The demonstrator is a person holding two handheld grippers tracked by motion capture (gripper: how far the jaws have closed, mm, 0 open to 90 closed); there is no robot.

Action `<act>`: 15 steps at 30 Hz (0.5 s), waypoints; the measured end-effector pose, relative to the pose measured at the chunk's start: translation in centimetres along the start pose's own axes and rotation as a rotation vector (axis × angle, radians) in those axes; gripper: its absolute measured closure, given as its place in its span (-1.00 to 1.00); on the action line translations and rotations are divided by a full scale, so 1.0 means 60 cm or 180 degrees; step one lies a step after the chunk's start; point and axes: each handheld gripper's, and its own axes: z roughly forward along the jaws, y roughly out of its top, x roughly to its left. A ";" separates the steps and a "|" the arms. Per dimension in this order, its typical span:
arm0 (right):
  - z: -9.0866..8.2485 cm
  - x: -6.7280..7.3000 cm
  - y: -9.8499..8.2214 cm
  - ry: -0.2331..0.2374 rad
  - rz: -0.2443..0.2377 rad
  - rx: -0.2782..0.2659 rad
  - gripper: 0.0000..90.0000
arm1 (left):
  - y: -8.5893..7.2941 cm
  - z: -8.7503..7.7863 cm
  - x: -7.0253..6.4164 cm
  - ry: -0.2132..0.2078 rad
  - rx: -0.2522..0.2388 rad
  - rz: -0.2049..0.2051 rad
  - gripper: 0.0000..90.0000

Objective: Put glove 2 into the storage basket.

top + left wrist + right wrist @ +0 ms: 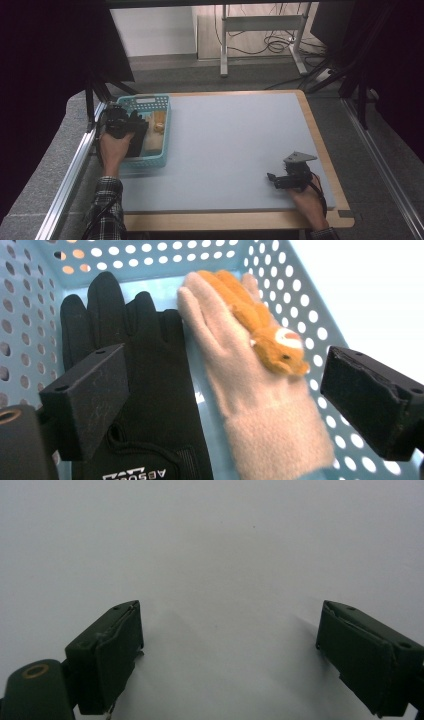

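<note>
right gripper (274, 180) near the front desk (230, 145) edge, jaws spread wide, holding nothing. left gripper (225, 405) spread wide over the blue basket (162, 155) at the desk's left, above a black glove (150, 390) beside a pink glove (250, 390) with an orange plush (255, 325). beyond, grey floor (250, 75), cables (270, 45).
</note>
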 end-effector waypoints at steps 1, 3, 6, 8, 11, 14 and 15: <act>0.000 0.000 0.000 0.0000 0.0001 0.0000 -0.76 | -0.001 -0.004 -0.004 -0.0006 0.0014 0.0065 -0.88; 0.000 0.000 0.000 0.0000 -0.0001 -0.0001 -0.76 | -0.001 -0.009 -0.009 -0.0008 0.0015 0.0111 -0.91; 0.000 0.000 0.000 0.0000 -0.0003 0.0000 -0.76 | -0.002 -0.016 -0.017 -0.0062 -0.0014 0.0154 -0.94; 0.000 0.000 0.000 -0.0001 -0.0002 0.0001 -0.76 | -0.003 -0.020 -0.022 -0.0094 -0.0032 0.0192 -0.95; 0.000 0.000 0.000 -0.0001 -0.0001 0.0002 -0.76 | -0.006 -0.024 -0.031 -0.0132 -0.0052 0.0272 -0.96; 0.000 0.000 0.000 -0.0002 -0.0002 0.0002 -0.76 | -0.009 -0.027 -0.040 -0.0182 -0.0062 0.0307 -0.97; 0.000 0.000 0.000 -0.0001 -0.0002 0.0001 -0.76 | -0.010 -0.028 -0.043 -0.0188 -0.0070 0.0316 -0.97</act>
